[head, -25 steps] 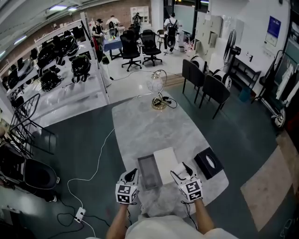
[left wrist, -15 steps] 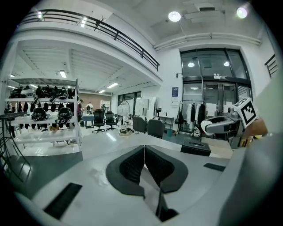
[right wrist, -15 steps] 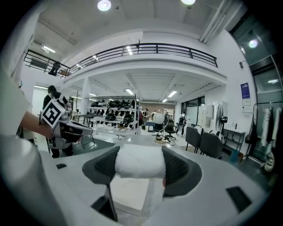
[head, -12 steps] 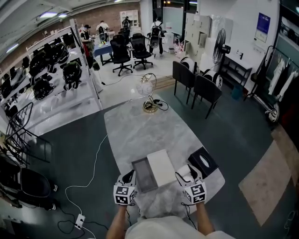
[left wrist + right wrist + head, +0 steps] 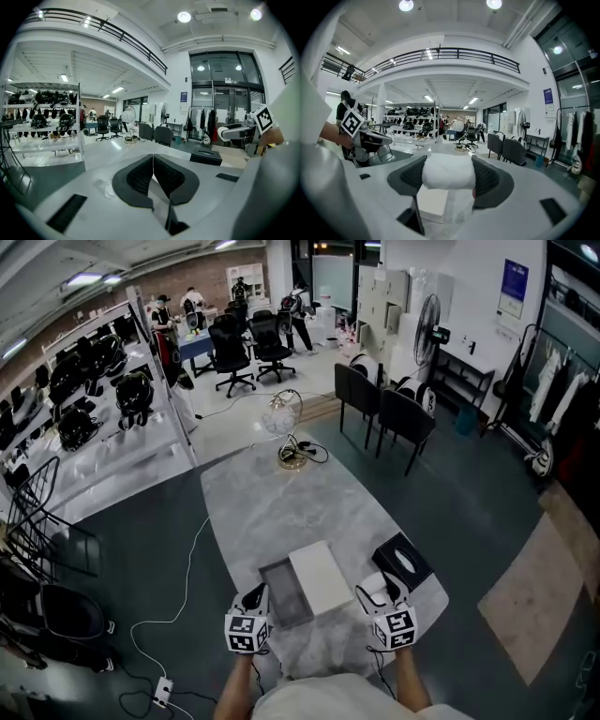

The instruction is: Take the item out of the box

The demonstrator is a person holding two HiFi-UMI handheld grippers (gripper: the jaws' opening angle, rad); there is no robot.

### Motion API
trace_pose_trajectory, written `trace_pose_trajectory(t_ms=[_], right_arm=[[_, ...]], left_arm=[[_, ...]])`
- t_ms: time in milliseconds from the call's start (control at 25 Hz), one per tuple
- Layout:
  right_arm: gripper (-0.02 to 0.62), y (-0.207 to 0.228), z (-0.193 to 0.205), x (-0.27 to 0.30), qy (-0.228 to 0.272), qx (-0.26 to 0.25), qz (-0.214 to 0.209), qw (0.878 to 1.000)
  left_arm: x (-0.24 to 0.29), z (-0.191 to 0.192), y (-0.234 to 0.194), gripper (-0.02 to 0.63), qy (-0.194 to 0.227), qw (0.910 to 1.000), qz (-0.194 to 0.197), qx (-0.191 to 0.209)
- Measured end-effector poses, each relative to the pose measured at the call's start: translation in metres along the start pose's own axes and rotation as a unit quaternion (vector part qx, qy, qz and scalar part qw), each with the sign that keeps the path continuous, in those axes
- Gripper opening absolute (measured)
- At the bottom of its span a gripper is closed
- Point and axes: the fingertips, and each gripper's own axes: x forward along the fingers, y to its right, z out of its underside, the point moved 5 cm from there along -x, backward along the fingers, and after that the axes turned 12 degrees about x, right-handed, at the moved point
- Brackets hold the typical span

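Plainly, most of the job looks done. The pale marble counter (image 5: 281, 507) runs away from me, and the box lies in two parts at its near end. The white lid (image 5: 321, 576), as I take it, lies flat beside the open grey base (image 5: 279, 591) and touches its right side. From the head view the base looks empty, though I cannot see into its near corner.

A black tissue box (image 5: 403, 562) sits just to the right of my right gripper (image 5: 378, 587) and is no part of this.

My right gripper hangs above the counter near the lid's right edge, clear of the base. Its fingers (image 5: 493, 180) are part-way closed on a white roll (image 5: 449, 172), soft-looking like a rolled towel, which fills the gap between them and sticks out a little towards the camera. So the item is out of the box and in my grip, off the surface.

My left gripper (image 5: 255, 596) hovers just left of the base at the counter's near edge. Its fingers (image 5: 139, 178) are pressed together with nothing between them.

As I judge it, what is left is small. I need only carry the roll clear and set it down on a bare stretch of counter, then let go. Nothing shows that the lid must go back on.
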Motion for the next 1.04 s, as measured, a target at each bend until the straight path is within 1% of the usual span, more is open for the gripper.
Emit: trace_pose_trajectory(t_ms=[400, 1040], right_arm=[[0.298, 0.002, -0.001, 0.001, 0.003, 0.009, 0.007, 1.0], [0.296, -0.004, 0.0, 0.01, -0.001, 0.007, -0.006, 1.0]], left_arm=[[0.008, -0.007, -0.001, 0.015, 0.003, 1.0, 0.006, 0.006], [0.012, -0.005, 0.004, 0.015, 0.003, 0.9999, 0.012, 0.006]])
